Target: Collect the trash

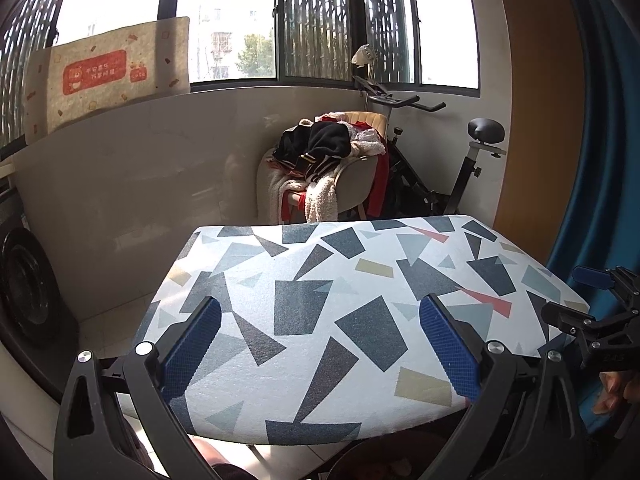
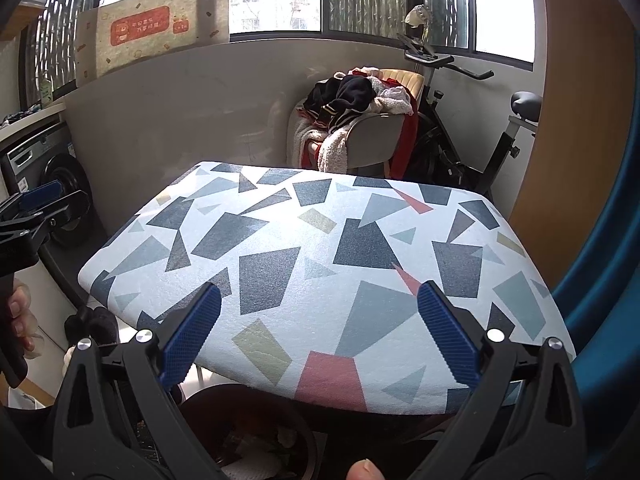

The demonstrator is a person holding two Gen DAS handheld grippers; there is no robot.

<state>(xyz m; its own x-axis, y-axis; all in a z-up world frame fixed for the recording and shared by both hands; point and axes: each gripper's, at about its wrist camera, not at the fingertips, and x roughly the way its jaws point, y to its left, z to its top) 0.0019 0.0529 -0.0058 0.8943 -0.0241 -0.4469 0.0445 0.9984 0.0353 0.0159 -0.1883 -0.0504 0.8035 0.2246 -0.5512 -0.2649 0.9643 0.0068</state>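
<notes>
Left tongs [image 1: 320,340] apart, empty, above patterned table [image 1: 312,280]. Right tongs [image 2: 320,328] likewise apart, empty. Table bare, no trash on it. Dark bin [image 2: 256,432] below near edge holds crumpled white paper [image 2: 252,466]; no clear long axis. Judged: either start or finished; next move needs locating leftover trash.

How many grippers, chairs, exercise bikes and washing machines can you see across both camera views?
Black two-finger grippers with blue pads: 2 (left, right)
Beige chair piled with clothes: 1
Black exercise bike: 1
Grey front-loading washing machine: 1
Total: 5
</notes>
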